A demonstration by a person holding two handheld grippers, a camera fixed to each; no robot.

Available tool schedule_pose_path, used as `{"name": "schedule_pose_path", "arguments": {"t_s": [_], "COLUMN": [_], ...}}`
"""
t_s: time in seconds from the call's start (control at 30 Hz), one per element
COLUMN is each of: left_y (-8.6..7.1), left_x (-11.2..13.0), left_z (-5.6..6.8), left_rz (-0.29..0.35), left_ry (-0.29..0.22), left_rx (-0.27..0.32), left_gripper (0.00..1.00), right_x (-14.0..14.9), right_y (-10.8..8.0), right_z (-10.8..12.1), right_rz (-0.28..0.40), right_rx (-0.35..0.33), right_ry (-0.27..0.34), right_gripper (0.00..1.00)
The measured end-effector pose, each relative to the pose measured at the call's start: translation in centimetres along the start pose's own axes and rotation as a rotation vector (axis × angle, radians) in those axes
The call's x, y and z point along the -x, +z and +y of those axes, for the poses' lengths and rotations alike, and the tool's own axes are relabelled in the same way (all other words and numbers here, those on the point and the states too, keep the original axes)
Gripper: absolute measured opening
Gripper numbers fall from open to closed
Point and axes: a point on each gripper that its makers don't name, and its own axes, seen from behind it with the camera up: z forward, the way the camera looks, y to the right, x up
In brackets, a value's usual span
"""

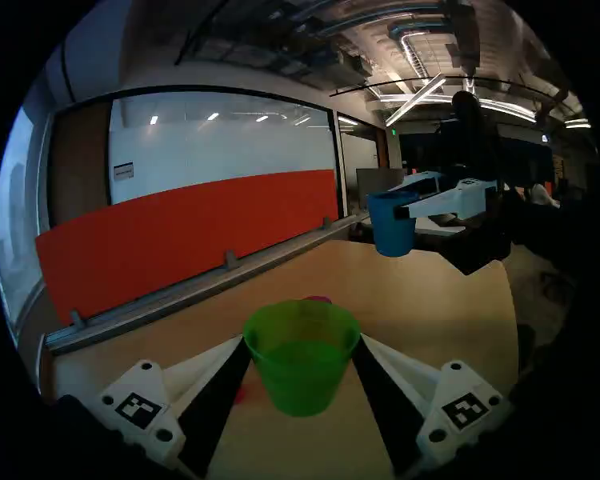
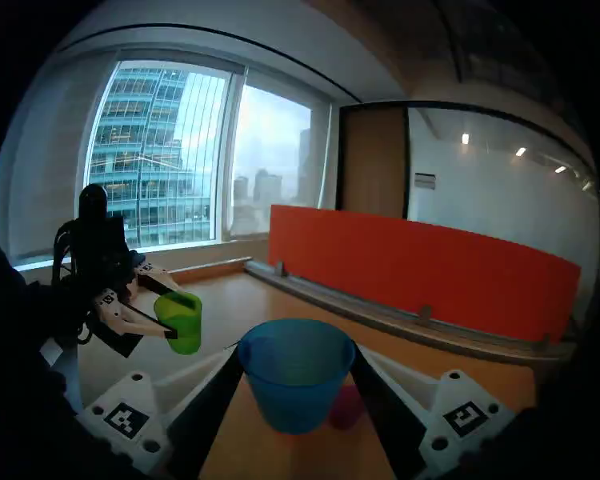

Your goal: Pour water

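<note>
the left tool (image 1: 302, 346) pinches a green cup (image 1: 302, 380) between its two fingers, upright and held above the tabletop (image 1: 436, 304). the right tool (image 2: 296, 356) pinches a blue cup (image 2: 296, 392) the same way, also upright and lifted. the two cups are well apart and face each other across the tabletop, so the pour is not yet begun and the step in hand looks like bringing them together. the green cup has a darker band in its lower part that may be water, but i cannot be sure. the inside of the blue cup is too shadowed to tell full from empty, so which cup gives and which receives is a guess. to do it well, bring the rims near first with both cups level and set the giving rim just above and inside the receiving rim. then tilt slowly so the stream falls to the middle of the lower cup and not down its outer wall. the cups look thin and tapered: a hard squeeze could buckle the wall, and a slack one could let a cup slip through the fingers as it tilts. a small pink thing (image 2: 346, 406) shows low behind the blue cup, seemingly on the tabletop; pass above it.
</note>
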Motion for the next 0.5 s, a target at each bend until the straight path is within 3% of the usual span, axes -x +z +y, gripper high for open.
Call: {"name": "schedule_pose_path", "arguments": {"t_s": [0.5], "left_y": [0.8], "left_x": [3.8], "left_z": [1.0], "left_rz": [-0.120], "left_ry": [0.021], "left_rx": [0.044], "left_gripper": [0.86], "right_x": [4.6], "right_y": [0.7], "right_z": [-0.5], "right_rz": [-0.117], "right_rx": [-0.035], "right_ry": [-0.008], "right_gripper": [0.93]}}
